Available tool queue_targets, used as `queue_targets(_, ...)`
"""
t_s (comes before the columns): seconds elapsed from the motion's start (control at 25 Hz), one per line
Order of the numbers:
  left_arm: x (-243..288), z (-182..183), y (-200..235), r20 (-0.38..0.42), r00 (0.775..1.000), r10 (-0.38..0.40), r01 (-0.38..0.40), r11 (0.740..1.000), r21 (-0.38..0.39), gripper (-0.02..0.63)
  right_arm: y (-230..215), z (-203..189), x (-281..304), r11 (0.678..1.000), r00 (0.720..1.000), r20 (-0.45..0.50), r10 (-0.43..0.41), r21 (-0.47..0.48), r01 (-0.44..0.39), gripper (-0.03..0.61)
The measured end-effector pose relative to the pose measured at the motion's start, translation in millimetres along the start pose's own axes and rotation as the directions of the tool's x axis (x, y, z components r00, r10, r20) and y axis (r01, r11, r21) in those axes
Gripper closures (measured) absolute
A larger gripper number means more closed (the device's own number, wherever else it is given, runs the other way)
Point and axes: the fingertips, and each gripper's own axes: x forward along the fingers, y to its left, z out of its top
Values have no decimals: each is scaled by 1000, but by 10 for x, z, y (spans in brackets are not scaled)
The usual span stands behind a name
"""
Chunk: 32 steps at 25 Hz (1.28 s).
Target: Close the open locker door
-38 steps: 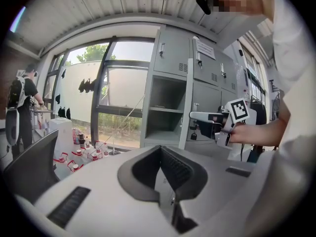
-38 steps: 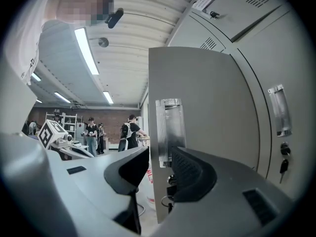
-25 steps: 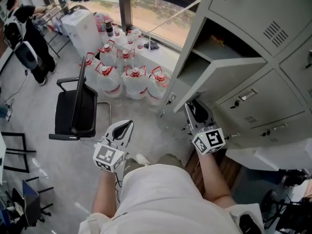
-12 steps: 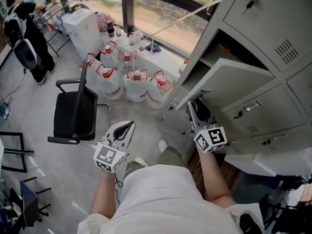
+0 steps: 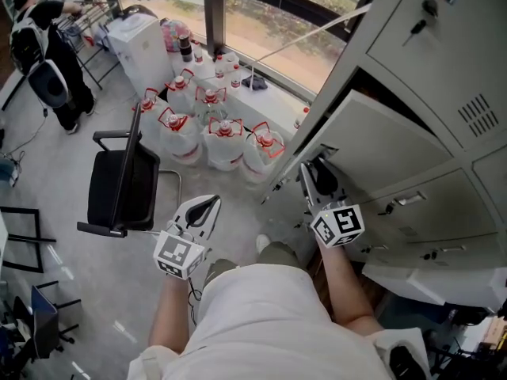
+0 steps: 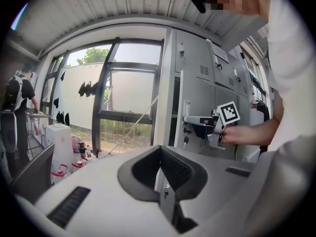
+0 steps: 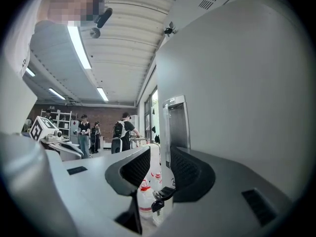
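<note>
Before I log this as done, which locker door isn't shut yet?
The locker door by the right gripper, in the column nearest the window: it stands ajar, a dark gap above it, while its neighbours sit flush.

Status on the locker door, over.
Left tongs open, empty. Right tongs open, astride locker door edge. Door ajar, nearly shut. Nothing visible blocking the gap.

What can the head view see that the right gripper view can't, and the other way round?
Only the head view: the black chair and the person's shoe. Only the right gripper view: two people by the far brick wall and the ceiling lights. Both: the grey locker door, the water jugs and the left gripper.
</note>
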Motion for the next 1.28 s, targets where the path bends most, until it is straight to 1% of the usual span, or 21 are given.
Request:
queue_targets(0.32,186,39,67,0,999,49,-49,999,-14,612,-153,7,178,997,1000,-3,-20,-70,20,445)
queue_targets(0.6,283,26,47,-3,998,70,-70,997,-20,612,-251,4,257,996,1000,-5,-31,-88,30,421)
queue_targets(0.88,337,-1,41,-10,997,73,-74,997,-28,612,-338,12,369,992,995,-25,-94,-88,92,382)
queue_targets(1.16,343,-25,82,-16,997,72,-73,997,-34,612,-465,27,464,986,988,-29,-155,-73,152,370)
queue_targets(1.24,343,-30,97,-19,997,74,-75,997,-35,612,-489,25,468,983,986,-27,-164,-83,161,388)
queue_targets(1.28,343,-33,106,-20,997,75,-76,997,-35,612,-495,23,468,983,986,-26,-167,-87,164,385)
